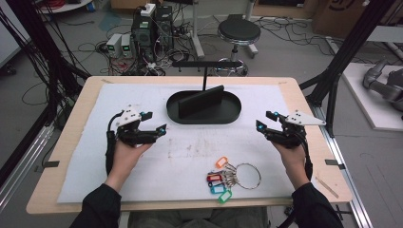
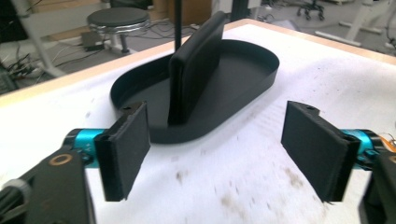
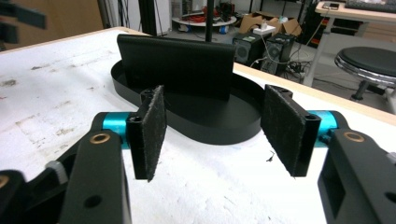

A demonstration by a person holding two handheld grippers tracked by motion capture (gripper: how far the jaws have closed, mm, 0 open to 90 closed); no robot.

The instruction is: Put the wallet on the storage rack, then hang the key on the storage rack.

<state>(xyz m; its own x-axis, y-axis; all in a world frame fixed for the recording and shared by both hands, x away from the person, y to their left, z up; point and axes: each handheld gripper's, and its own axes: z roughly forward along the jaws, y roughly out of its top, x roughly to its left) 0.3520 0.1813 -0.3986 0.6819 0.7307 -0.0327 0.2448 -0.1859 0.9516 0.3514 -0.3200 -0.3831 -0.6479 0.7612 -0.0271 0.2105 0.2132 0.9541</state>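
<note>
A black oval tray [image 1: 228,116] with an upright black slab [image 1: 202,100] and a thin post stands at the table's far middle. My left gripper [image 1: 154,123] hovers to its left, open, nothing between the pads. My right gripper [image 1: 266,121] hovers to its right, open and empty too. A bunch of keys with coloured tags [image 1: 223,180] on a metal ring lies near the front edge, between the two hands. In the left gripper view the tray [image 2: 252,77] lies just beyond the pads [image 2: 126,149]; in the right gripper view the tray [image 3: 210,133] and slab [image 3: 175,65] are straight ahead.
A white mat [image 1: 142,166] covers most of the wooden table [image 1: 52,190]. Beyond the far edge stand a round stool [image 1: 239,32], computer boxes and cables on the floor. Black frame posts rise at both sides.
</note>
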